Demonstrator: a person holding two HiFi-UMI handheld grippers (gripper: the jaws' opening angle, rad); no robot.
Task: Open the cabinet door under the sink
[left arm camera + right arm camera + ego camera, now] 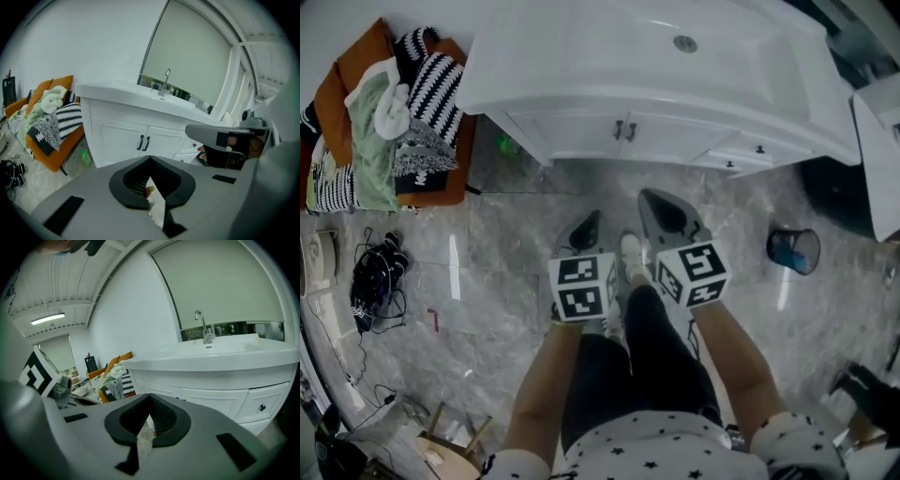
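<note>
Left gripper [150, 158] has its jaws brought together with nothing caught between them; only a sliver of floor shows through the slit behind the tips. Right gripper [150, 398] is likewise closed and empty. Both hang over the floor [516, 234], well apart from the cabinet [581, 133], which stands under the sink [722, 56] with its 2 doors flush and closed.

What matters is where the 2 handles [144, 142] lie. They are slim dark bars, upright, side by side at the seam where the 2 doors meet. In the left gripper view they sit just above the jaw tips, almost dead ahead, so that gripper is already lined up on them. In the head view they lie ahead of both grippers, roughly between the 2 lines of reach. The right gripper's tip reaches somewhat nearer the cabinet, yet its own view points off toward the left end of the cabinet and not at the seam.

Since the bars run upright, my judgement is that the jaws must part and close from the sides, across a bar. Either gripper needs to open first, and the left looks the better aimed for it.
</note>
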